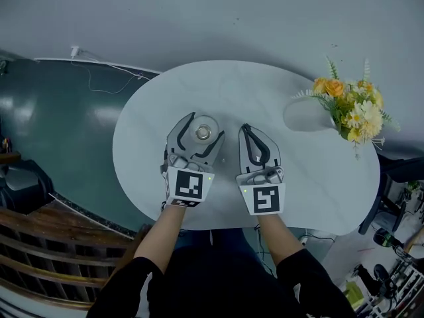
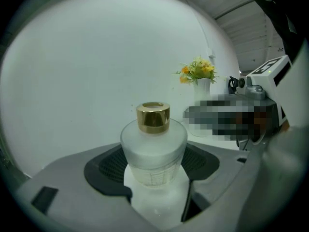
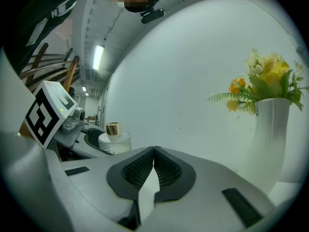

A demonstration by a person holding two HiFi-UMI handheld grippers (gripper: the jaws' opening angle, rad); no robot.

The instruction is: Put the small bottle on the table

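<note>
From above, the white table (image 1: 265,91) carries a vase of flowers (image 1: 311,114) at its right end. Well to the left of the vase, the small bottle (image 1: 203,132) stands on the tabletop inside the left gripper (image 1: 207,124), and the right gripper (image 1: 246,130) lies between bottle and vase. The left gripper view shows the pads (image 2: 108,166) pinching the frosted bottle under its gold cap (image 2: 153,117), with the vase far behind. The right gripper view shows its jaws pressed together on nothing, with the vase close on the right.

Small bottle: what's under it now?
The white table lies beneath the small bottle, gripped by the left hand-held gripper. Its base is hidden, so touchdown can't be confirmed.
</note>
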